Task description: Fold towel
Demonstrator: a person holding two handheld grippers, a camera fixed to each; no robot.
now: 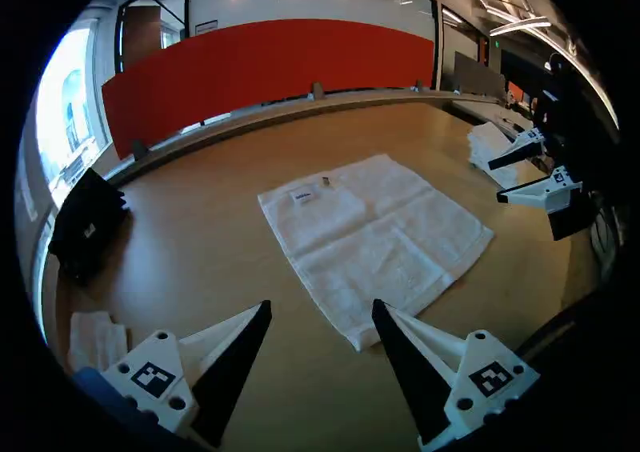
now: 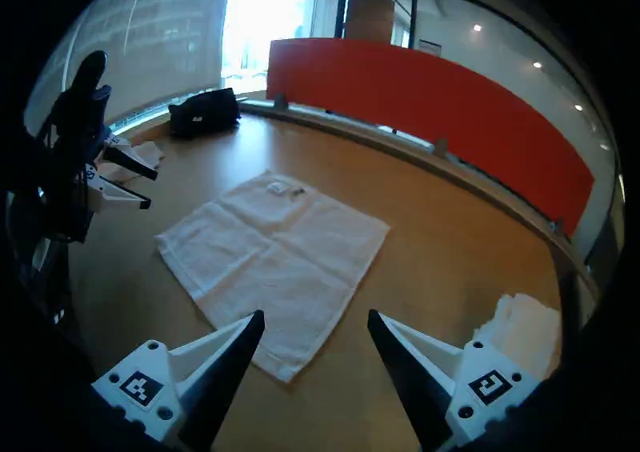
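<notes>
A broad wooden table (image 1: 200, 244) ran up to a long red partition (image 1: 264, 60) along its far edge. The white towel (image 1: 376, 236) lay spread flat near the table's middle, one corner just before the left gripper (image 1: 320, 304). A black bag (image 1: 84, 216) sat toward the left end, its contents hidden. Folded white towels (image 2: 524, 332) rested near the right end. The left gripper and the right gripper (image 2: 316, 314) stood released, grasping nothing.

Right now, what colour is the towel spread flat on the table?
White. The towel shows best in the left gripper view.
</notes>
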